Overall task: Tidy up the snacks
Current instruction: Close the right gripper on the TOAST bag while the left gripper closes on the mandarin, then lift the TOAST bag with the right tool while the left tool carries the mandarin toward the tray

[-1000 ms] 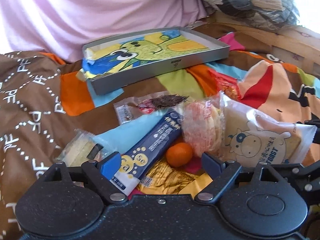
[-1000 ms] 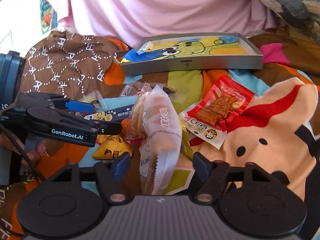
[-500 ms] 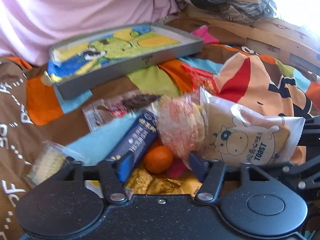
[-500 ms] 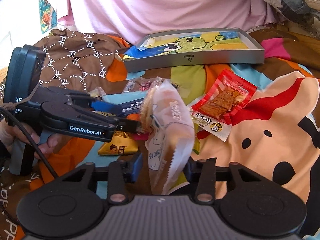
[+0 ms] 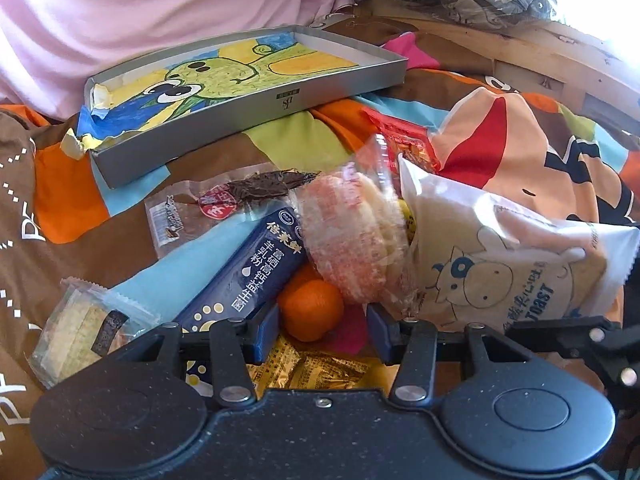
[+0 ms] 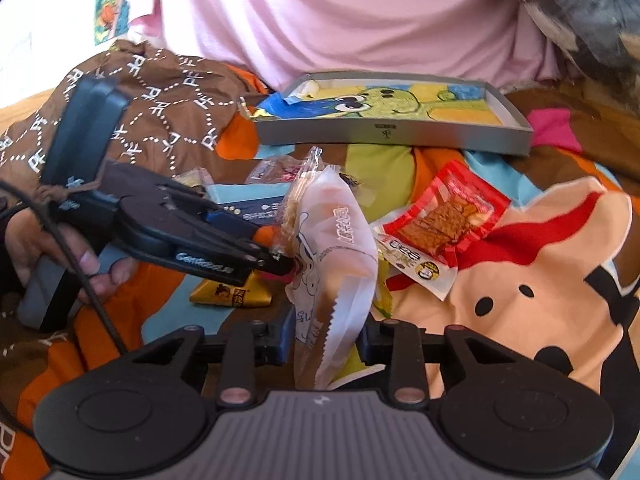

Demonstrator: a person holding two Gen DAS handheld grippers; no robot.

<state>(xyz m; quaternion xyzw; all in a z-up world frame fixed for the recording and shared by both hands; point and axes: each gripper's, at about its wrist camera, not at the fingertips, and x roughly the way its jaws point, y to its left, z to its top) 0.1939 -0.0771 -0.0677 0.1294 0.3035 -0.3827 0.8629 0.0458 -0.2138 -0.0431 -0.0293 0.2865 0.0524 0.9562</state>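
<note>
My right gripper (image 6: 324, 338) is shut on the lower end of a white toast bag (image 6: 336, 248), which stands tilted above the blanket; the same toast bag (image 5: 500, 264) fills the right of the left wrist view. My left gripper (image 5: 323, 330) is open, its fingers narrowed on either side of a tangerine (image 5: 310, 308). Against the tangerine lie a dark blue stick box (image 5: 256, 268) and a clear pack of round crackers (image 5: 348, 240). A grey tray (image 5: 280, 104) with a cartoon drawing inside lies beyond the pile.
Around the pile lie a red spicy snack pack (image 6: 444, 216), a yellow packet (image 6: 232, 296), a clear packet with a dark strip (image 5: 224, 200) and a small cake packet (image 5: 76, 328). A person in a pink top sits behind the tray (image 6: 388, 136). A hand (image 6: 80, 264) holds the left gripper.
The right gripper's fingers closed on the toast bag and raised it. The left gripper moved in toward the tangerine, and its fingers narrowed.
</note>
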